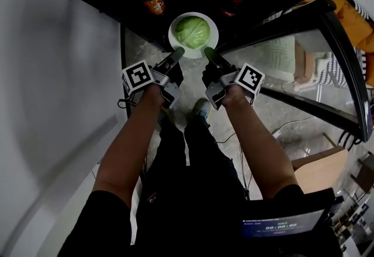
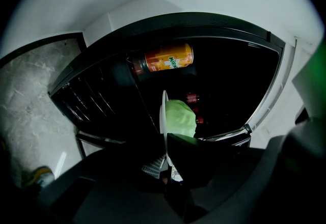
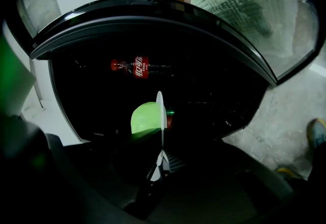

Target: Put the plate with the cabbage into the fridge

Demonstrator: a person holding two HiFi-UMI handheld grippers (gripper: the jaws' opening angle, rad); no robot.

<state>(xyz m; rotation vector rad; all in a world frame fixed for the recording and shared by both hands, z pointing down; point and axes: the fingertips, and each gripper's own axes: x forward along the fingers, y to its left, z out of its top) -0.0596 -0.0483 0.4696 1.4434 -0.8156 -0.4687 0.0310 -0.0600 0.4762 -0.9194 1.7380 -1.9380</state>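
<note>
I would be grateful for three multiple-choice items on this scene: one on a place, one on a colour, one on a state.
1. Where is the orange can relative to the plate?
A. On it
B. Beyond it, inside the fridge
C. Under it

2. What colour is the plate under the cabbage?
A. Blue
B. Black
C. White

3. How is the plate held?
A. By the left gripper alone
B. By both grippers, each shut on its rim
C. By neither

Key: 1 B, the can sits in the dark fridge behind the plate; 2 C, its rim shows white; 3 B, the right gripper clamps the rim too, as each gripper view shows.
</note>
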